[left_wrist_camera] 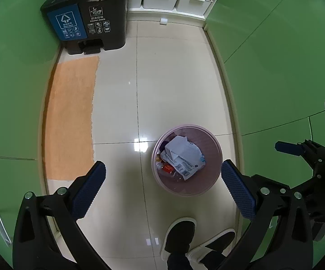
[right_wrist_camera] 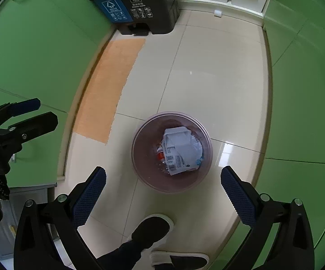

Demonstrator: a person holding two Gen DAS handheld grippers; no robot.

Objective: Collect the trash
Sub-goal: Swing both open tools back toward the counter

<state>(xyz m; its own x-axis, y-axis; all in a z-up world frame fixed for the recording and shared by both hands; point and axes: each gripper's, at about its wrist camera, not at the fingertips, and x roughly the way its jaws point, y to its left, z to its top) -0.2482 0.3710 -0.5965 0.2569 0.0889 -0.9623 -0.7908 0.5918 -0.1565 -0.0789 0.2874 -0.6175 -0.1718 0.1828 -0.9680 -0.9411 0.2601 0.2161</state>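
- Standing on a pale tiled floor [left_wrist_camera: 173, 85], a small pink bin [left_wrist_camera: 214, 157] holds crumpled white packaging [left_wrist_camera: 185, 155] and a red scrap.
- Left gripper [left_wrist_camera: 163, 190] hangs above the floor just left of the bin, jaws spread wide, nothing between them.
- Right gripper [right_wrist_camera: 163, 190] hangs over the bin's near rim, jaws wide apart and empty.
- Beyond the bin stands a black two-part waste bin [left_wrist_camera: 88, 20]; an orange mat [left_wrist_camera: 72, 117] lies left of the pink bin.
- A person's dark slippers [left_wrist_camera: 180, 234] are near the pink bin's close side.
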